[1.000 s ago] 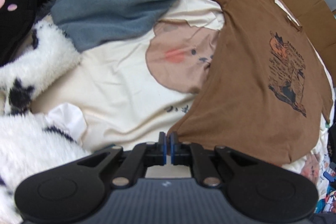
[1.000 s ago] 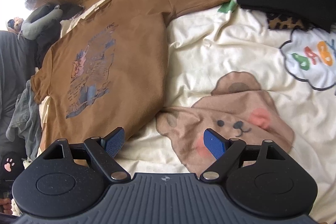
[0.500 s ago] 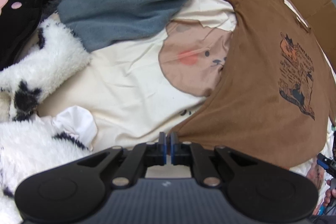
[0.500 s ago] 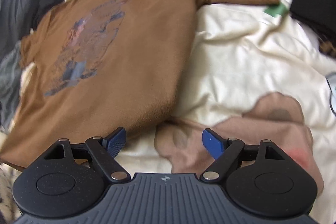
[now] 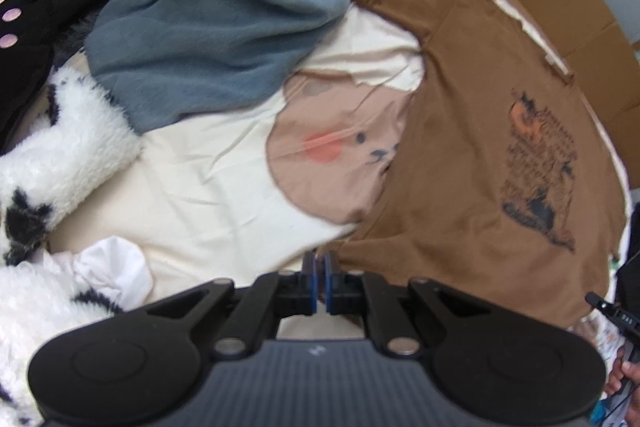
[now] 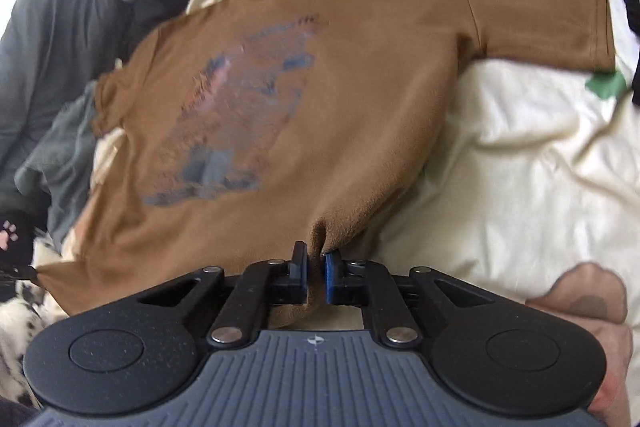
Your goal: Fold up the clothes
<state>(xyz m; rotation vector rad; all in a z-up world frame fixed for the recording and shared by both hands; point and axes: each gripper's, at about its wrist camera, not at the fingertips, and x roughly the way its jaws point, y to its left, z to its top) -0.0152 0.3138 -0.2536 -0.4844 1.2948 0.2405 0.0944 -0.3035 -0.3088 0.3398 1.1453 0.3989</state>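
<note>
1. On a cream bedsheet (image 5: 208, 187) printed with a bear face (image 5: 332, 155), a brown T-shirt (image 5: 472, 155) lies spread flat with its dark printed graphic (image 5: 536, 179) facing up.
2. The left gripper (image 5: 319, 281) sits at the shirt's near hem corner, its blue-padded fingers (image 5: 309, 279) clenched with only a thin slit between them; whether any brown cloth is caught in that slit cannot be told from the left wrist view.
3. The right gripper (image 6: 315, 277) is at the opposite hem corner of the brown T-shirt (image 6: 320, 107), its fingers (image 6: 330, 277) pinched onto a small puckered fold of the brown fabric that rises between them.
4. Beyond the shirt on the side away from both grippers, flattened cardboard (image 5: 560, 7) runs along the shirt's collar edge.
5. Beside the shirt's sleeve in the left wrist view, a rumpled blue-grey garment (image 5: 224, 19) lies on the sheet, partly overlapping the bear face's upper edge.
6. Further from the shirt on that same side, a white fluffy item with black patches (image 5: 64, 163) rests on the sheet, with a crumpled white cloth (image 5: 112, 267) just beside it.
7. In the right wrist view the shirt's other sleeve (image 6: 540, 11) stretches out over the cream bedsheet (image 6: 520, 155), and a green printed patch (image 6: 606, 85) on the sheet shows just past the sleeve's cuff.
8. This view is blurred, so the graphic (image 6: 244, 115) reads only as smeared blue and pink.
</note>
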